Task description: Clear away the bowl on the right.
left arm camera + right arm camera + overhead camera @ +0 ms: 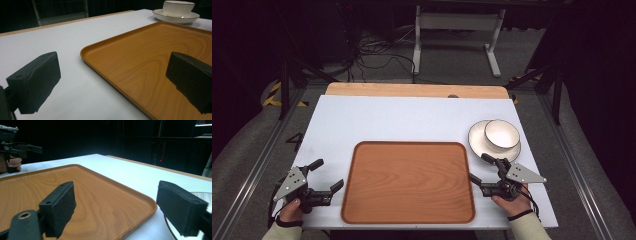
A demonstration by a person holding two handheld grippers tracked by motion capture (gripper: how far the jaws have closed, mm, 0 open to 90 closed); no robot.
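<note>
A brown wooden tray [408, 181] lies empty at the table's front centre. My left gripper [328, 175] rests open beside the tray's left edge, nothing between its jaws. In the left gripper view the tray's corner [150, 50] runs between the spread jaws of the left gripper [112, 80]. My right gripper [478, 167] is open at the tray's right edge, just in front of a white plate [477, 142] carrying a white bowl [501, 134]. The right gripper [120, 207] straddles the tray's rim [140, 202], and the plate's edge [202, 195] shows behind its right-hand jaw.
The white table top [402, 120] has a wooden strip [412, 90] along its far edge. The bowl [178, 5] and plate [175, 18] stand beyond the tray's far corner. The other hand's gripper [30, 148] shows across the tray. Cables and a stand lie on the floor behind.
</note>
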